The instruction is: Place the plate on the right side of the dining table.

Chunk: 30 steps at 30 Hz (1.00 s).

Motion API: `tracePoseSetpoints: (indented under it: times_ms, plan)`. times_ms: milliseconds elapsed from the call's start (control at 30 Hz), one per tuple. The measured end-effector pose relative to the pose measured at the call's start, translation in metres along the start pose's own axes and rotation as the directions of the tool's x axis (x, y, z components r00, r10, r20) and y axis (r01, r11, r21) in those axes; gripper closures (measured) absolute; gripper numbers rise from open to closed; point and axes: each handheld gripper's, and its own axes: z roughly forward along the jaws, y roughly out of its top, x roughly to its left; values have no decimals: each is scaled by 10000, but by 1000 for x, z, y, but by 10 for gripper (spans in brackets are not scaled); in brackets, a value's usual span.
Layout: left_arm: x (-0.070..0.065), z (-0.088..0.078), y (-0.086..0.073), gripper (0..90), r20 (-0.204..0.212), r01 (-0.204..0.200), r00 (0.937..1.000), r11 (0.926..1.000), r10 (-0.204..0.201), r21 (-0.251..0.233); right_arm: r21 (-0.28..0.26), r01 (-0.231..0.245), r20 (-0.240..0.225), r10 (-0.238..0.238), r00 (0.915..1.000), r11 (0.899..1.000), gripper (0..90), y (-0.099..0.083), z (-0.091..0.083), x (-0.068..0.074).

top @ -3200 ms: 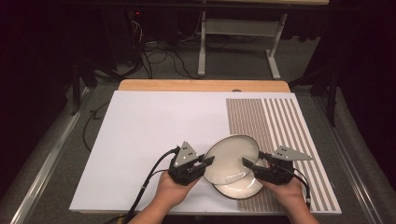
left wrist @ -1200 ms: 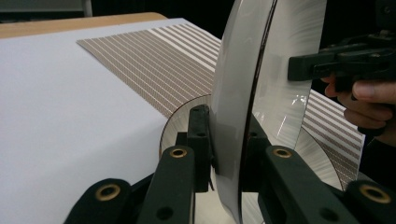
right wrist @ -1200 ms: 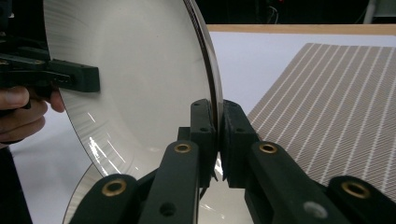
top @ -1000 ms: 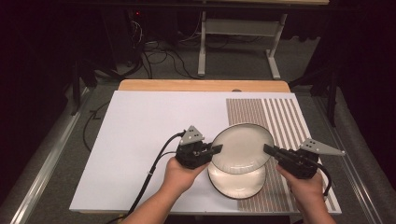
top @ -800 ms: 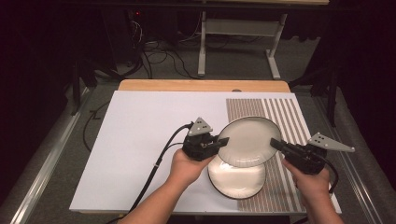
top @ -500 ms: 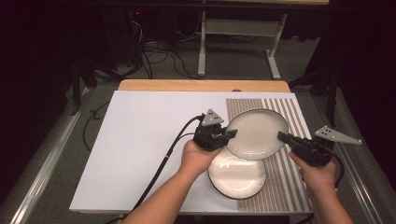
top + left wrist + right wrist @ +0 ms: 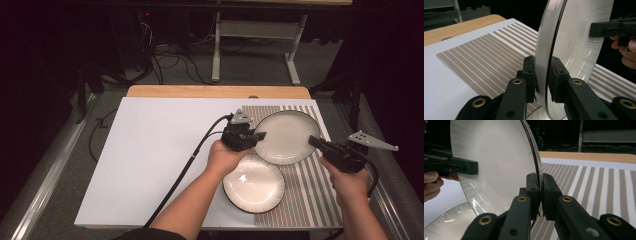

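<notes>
Tools, one in each hand, are both clamped on the same cream plate (image 7: 287, 137) with a dark rim. The left tool (image 7: 256, 138) pinches the plate's left edge, the right tool (image 7: 315, 142) its right edge, jaws nearly closed on the thin rim in both gripper views. The plate hangs level between them, lifted above the striped placemat (image 7: 310, 190) at the right of the desk (image 7: 160, 150). A second matching plate (image 7: 254, 183) lies flat on the placemat, just nearer the person and partly under the held one. Bare striped mat lies beyond it, so setting it down likely means lowering both hands together. Count: two plates, two tools, one placemat.
</notes>
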Motion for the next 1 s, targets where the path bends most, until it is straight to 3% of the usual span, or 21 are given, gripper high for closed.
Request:
tracePoseSetpoints:
  times_ms: [233,500,800,1000]
  plan:
    - [3,25,2,770,310,335,9989,9993,-340,183,-30,-211,342,212,9992,9998,875,-4,-5,-15]
    - [2,53,3,756,395,557,9975,9969,-580,561,7,-547,810,545,9952,9985,875,-12,-8,-32]
    - [-1,70,-5,740,350,745,9962,9876,-800,1385,394,-761,1098,714,9914,9963,875,-26,-10,-39]
    - [-3,74,-10,737,394,604,9969,9810,-688,1846,592,-871,1136,800,9903,9944,875,-36,-12,-40]
